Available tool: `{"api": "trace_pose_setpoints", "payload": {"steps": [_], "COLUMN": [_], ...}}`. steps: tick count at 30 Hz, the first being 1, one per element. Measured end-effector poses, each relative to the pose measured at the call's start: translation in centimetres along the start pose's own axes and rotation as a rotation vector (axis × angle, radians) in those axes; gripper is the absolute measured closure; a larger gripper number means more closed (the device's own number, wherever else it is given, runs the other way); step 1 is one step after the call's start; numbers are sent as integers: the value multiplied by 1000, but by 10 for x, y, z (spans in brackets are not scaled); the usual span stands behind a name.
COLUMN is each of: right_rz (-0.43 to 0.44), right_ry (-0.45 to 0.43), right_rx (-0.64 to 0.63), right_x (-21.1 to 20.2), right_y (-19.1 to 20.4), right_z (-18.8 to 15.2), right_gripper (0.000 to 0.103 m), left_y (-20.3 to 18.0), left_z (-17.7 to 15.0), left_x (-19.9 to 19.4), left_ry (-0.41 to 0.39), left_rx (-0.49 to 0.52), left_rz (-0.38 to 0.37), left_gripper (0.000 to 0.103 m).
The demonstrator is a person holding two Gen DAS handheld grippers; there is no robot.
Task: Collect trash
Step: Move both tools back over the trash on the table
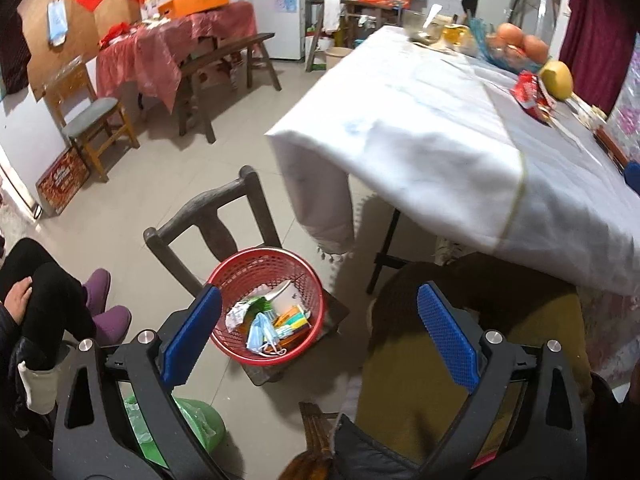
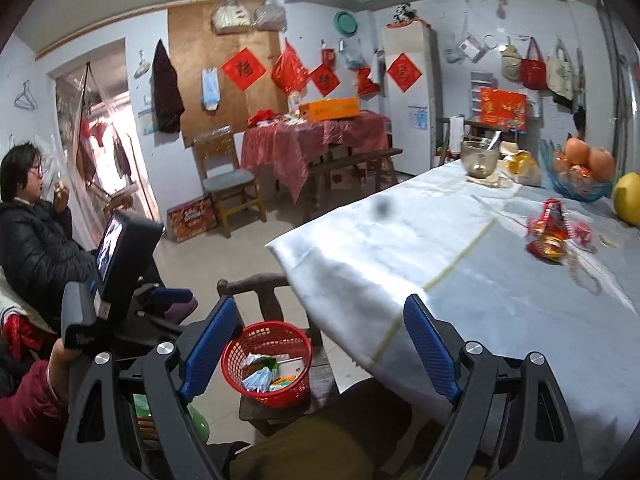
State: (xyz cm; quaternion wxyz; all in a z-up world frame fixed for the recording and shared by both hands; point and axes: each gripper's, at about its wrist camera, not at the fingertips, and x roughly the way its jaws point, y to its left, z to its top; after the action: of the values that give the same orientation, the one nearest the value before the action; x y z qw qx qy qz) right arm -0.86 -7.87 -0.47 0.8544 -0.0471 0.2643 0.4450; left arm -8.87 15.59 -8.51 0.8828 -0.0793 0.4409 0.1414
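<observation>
A red mesh basket (image 1: 236, 276) (image 2: 236, 360) stands on a dark wooden chair (image 1: 208, 216) beside the table. It holds a blue face mask (image 1: 256, 332), crumpled wrappers and bits of paper. My left gripper (image 1: 320, 328) hovers above it, open, with nothing between its blue pads (image 1: 196, 332). My right gripper (image 2: 320, 344) is also open and empty, above the near corner of the white-clothed table (image 2: 400, 240). A red snack wrapper (image 2: 550, 232) (image 1: 528, 94) lies on the cloth farther off, near the fruit.
A person in a dark jacket (image 2: 36, 240) sits at the left, purple slippers (image 1: 108, 308) on the floor. A green bag (image 1: 200, 424) lies below my left gripper. On the table stand a blue fruit bowl (image 2: 580, 192), a yellow fruit (image 2: 628, 200) and a glass bowl (image 2: 480, 160).
</observation>
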Motion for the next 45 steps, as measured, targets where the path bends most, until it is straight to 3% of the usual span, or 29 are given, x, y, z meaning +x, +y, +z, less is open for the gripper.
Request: {"api": "trace_pose_setpoints", "payload": {"steps": [7, 17, 30, 45], "right_rz": [-8, -94, -257, -387], "right_ry": [-33, -68, -30, 36], "right_rx": [47, 75, 207, 358], "right_x": [-11, -23, -15, 8], "right_y": [-16, -34, -118, -204], "right_z": [3, 4, -11, -38], "right_gripper": [18, 12, 8, 8], "left_y": [-22, -27, -36, -56], "left_z": [-3, -6, -8, 14], "left_x": [-7, -9, 12, 36], "left_ry": [-6, -12, 14, 27], "left_rx": [37, 48, 62, 64], "left_rz": [-6, -4, 9, -87], "left_gripper": [8, 8, 8, 8]}}
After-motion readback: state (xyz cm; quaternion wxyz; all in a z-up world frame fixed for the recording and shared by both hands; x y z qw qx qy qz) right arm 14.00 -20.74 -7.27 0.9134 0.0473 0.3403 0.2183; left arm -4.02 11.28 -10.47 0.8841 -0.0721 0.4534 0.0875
